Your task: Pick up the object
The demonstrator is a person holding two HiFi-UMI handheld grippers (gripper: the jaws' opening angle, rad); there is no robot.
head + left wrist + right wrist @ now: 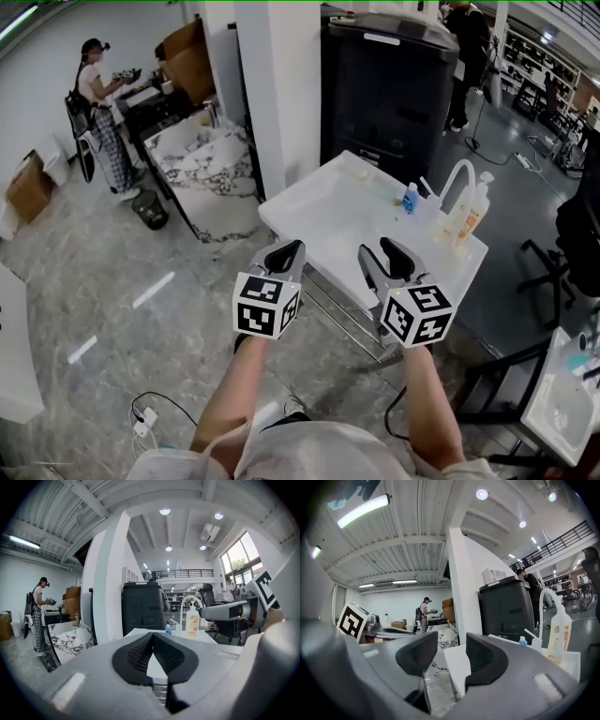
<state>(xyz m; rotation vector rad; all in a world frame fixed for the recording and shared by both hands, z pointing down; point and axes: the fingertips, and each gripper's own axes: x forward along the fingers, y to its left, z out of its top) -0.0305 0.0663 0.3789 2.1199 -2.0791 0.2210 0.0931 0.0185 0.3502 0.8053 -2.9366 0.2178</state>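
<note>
A white table (319,211) stands just ahead of both grippers. At its far right edge are a small blue bottle (411,198), an orange-labelled soap bottle (473,211) and a white curved faucet (457,178). My left gripper (286,251) hovers at the table's near left edge with its jaw tips touching and nothing between them (153,637). My right gripper (380,251) is over the near edge further right; its jaws stand apart and empty (451,651). The soap bottle (192,620) and blue bottle (168,630) lie well beyond both grippers.
A tall black cabinet (389,84) stands behind the table, a white pillar (272,94) to its left. A marble-topped table (206,159) and a person (98,112) are at far left. A black chair (577,234) sits right. Cables (150,417) lie on the floor.
</note>
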